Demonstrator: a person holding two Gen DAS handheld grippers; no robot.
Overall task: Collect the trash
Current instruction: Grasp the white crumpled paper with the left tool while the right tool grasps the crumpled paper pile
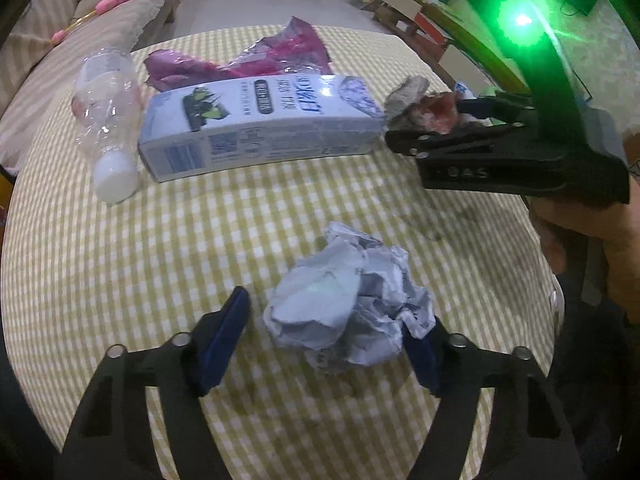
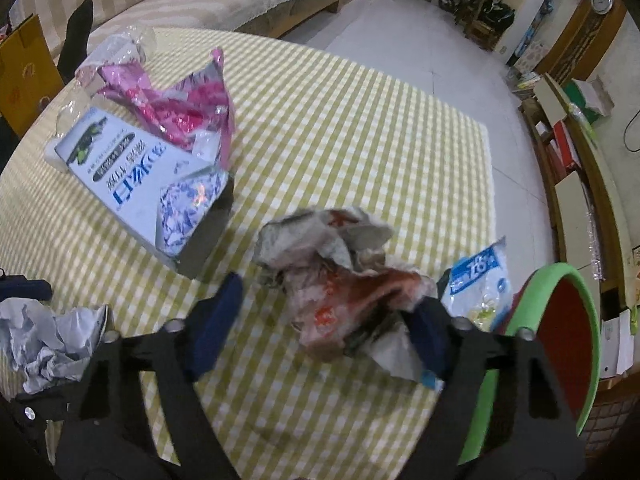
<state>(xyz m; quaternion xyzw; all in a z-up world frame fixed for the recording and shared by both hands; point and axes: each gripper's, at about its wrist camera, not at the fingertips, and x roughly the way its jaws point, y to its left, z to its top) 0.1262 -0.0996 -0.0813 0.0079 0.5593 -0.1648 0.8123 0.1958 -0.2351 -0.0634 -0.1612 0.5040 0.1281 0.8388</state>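
**A:** Where do the tools stand?

**B:** The left gripper (image 1: 326,316) straddles the crumpled white paper (image 1: 344,304) at the near edge of the checked tablecloth (image 1: 200,240). Its jaws are half-wide: the right pad touches the wad, the left pad is just clear of it. The right gripper (image 2: 328,296) is the same around the red-and-grey printed wad (image 2: 344,280) further right — one pad against it, the other apart. Neither holds anything yet.

**A:** How to finish the grasp well?

**B:** I'd shift each tool so the wad sits midway between the pads, then close until the paper gives a little. Crumpled paper springs, so a shallow pinch on one loose flap could tear or slip — take the bulk. Keep the tips off the cloth, or it may bunch up.

**A:** And containers?

**B:** A green-rimmed bin (image 2: 592,312) with a red inside stands at the near right, just past the table's edge. I see nothing in it, though most of the inside is hidden. The blue-white carton (image 1: 260,124) lies on its side, its open end dark — contents unclear. The clear bottle (image 1: 104,120) at far left looks empty.
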